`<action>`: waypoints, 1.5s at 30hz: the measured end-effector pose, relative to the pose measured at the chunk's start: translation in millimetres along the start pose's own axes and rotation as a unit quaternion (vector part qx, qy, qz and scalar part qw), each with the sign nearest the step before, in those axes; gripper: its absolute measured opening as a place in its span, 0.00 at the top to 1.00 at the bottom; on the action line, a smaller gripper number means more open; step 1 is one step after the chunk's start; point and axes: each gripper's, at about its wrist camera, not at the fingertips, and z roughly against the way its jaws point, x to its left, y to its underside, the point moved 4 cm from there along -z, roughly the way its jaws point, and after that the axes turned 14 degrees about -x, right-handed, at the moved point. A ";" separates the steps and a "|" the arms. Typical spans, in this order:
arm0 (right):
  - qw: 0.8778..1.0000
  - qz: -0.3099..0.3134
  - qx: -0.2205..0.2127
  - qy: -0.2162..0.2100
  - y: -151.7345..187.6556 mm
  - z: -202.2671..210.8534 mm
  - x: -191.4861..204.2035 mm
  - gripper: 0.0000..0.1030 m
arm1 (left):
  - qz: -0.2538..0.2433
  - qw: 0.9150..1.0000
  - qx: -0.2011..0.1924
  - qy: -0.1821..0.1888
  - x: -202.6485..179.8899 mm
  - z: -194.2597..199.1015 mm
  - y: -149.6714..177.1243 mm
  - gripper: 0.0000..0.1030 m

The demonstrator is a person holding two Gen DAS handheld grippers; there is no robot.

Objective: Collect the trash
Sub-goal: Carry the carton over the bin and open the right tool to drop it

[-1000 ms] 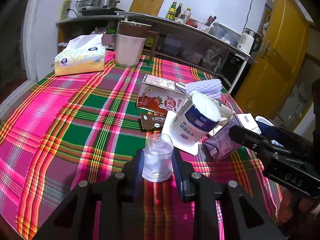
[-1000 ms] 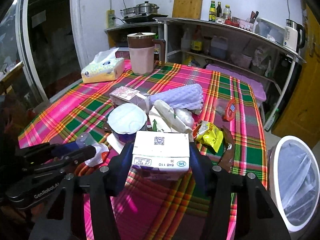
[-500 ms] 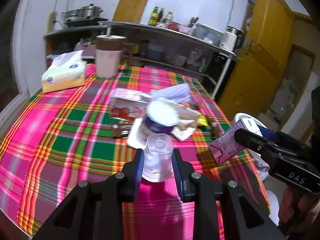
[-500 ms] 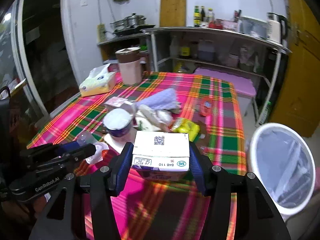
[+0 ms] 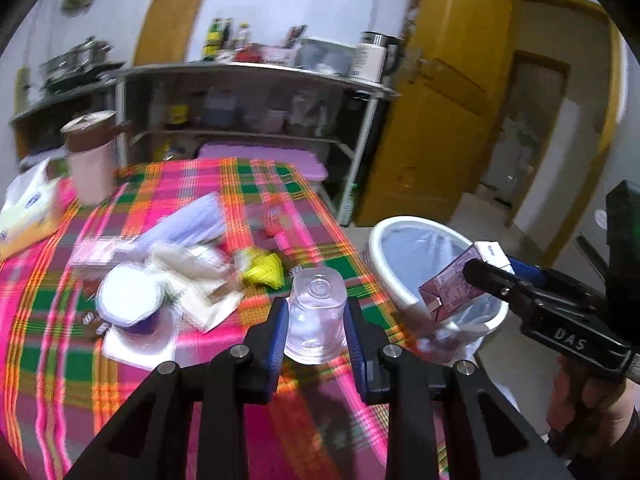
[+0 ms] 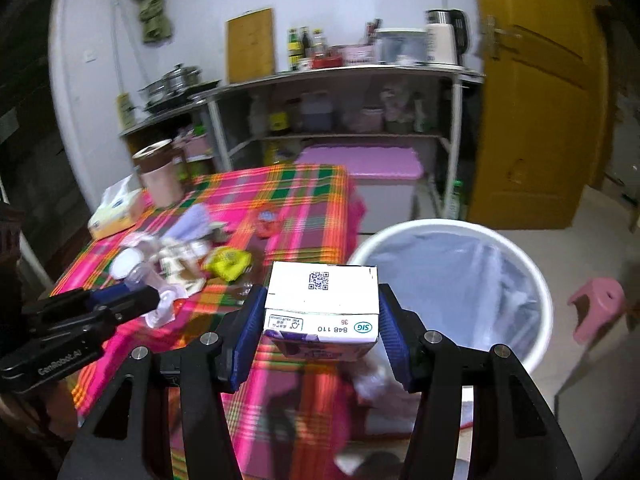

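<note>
I had both claws loaded. The left claw (image 5: 316,322) was clamped on a clear plastic cup (image 5: 317,314), held upside down between the pads, and the right claw (image 6: 321,326) was clamped on a purple-and-white drink carton (image 6: 322,312). Neither piece had gone into the bin (image 6: 536,280) yet — the carton hung near its rim, the cup over the worktop's (image 5: 240,184) near corner, beside the bin.

By my reckoning the job was early: two items in hand, and a heap left on the plaid cloth — a round white-lidded tub (image 5: 128,300), a yellow wrapper (image 5: 264,272), a lilac foam sleeve (image 5: 192,220), a red scrap (image 6: 266,226) and some paper packaging. I could not tell whether anything lay in the bin's liner.

The bin stood on the floor just off the worktop's corner, its mouth wide and unobstructed. Floor beyond it looked open, with a pink stool (image 6: 598,308) well to its far side. The two claws rode close together, so I judged they might crowd each other over the rim.
</note>
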 end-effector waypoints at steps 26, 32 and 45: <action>0.993 -0.066 0.062 0.074 35.4 -22.7 -122.5 0.46 | -0.057 0.987 0.082 0.129 -116.8 -135.9 13.9 0.72; 0.993 -0.069 0.065 0.067 38.1 -24.6 -119.7 0.45 | -0.063 0.986 0.085 0.127 -119.0 -136.2 17.1 0.67; 0.994 -0.067 0.052 0.062 34.7 -12.6 -109.9 0.44 | -0.039 0.990 0.071 0.116 -106.3 -115.9 11.0 0.64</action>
